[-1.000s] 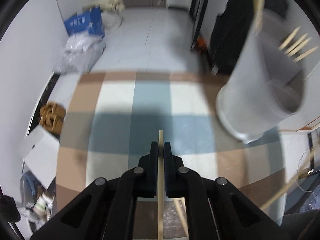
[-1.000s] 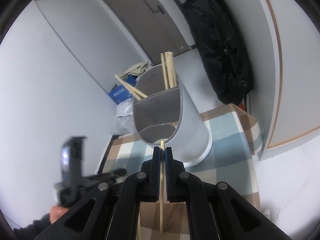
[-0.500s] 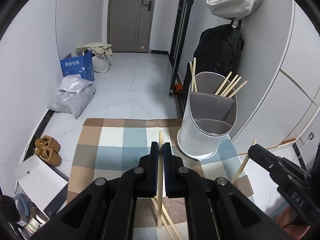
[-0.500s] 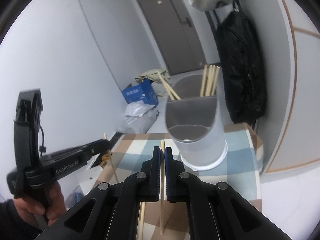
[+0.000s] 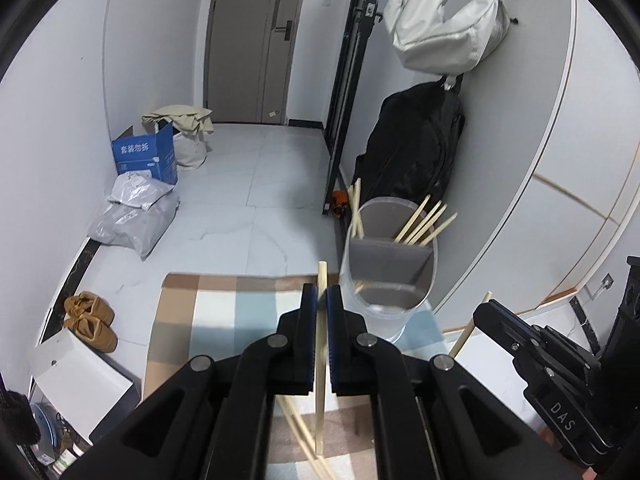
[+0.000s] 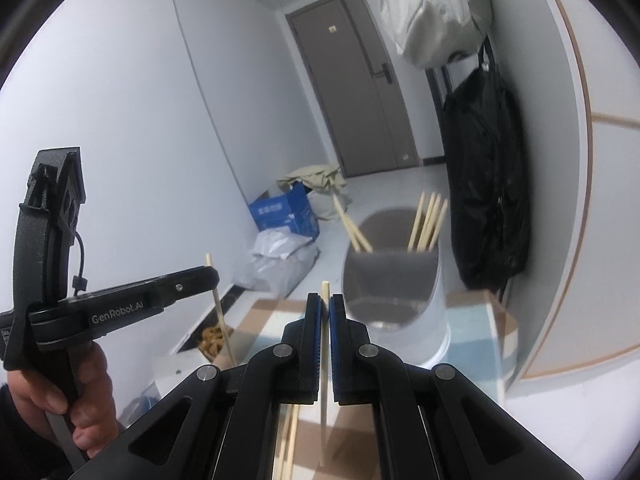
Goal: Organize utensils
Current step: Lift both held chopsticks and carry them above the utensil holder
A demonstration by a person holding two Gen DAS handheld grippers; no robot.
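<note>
gripping chopstick [image 5: 321, 360] in each tool, holder [image 5: 390, 276] ahead

"GenRobot.AI", white lettering, on the left gripper [image 6: 211, 276] body, at 9 o'clock in the right wrist view. "DAS", white lettering, on the right gripper [image 5: 486, 312] body, at 4 o'clock in the left wrist view. White characters on blue box [image 5: 146, 154], 10 o'clock: too small to read.

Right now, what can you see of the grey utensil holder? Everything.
The utensil holder is a tall, rounded, pale grey tub, plastic by its look, standing upright at the far right corner of the checked cloth. Grey dividers split it into stepped compartments. The back ones hold leaning wooden chopsticks: a pair on the left, several on the right. The front compartment looks nearly empty. No gripper touches it.
</note>
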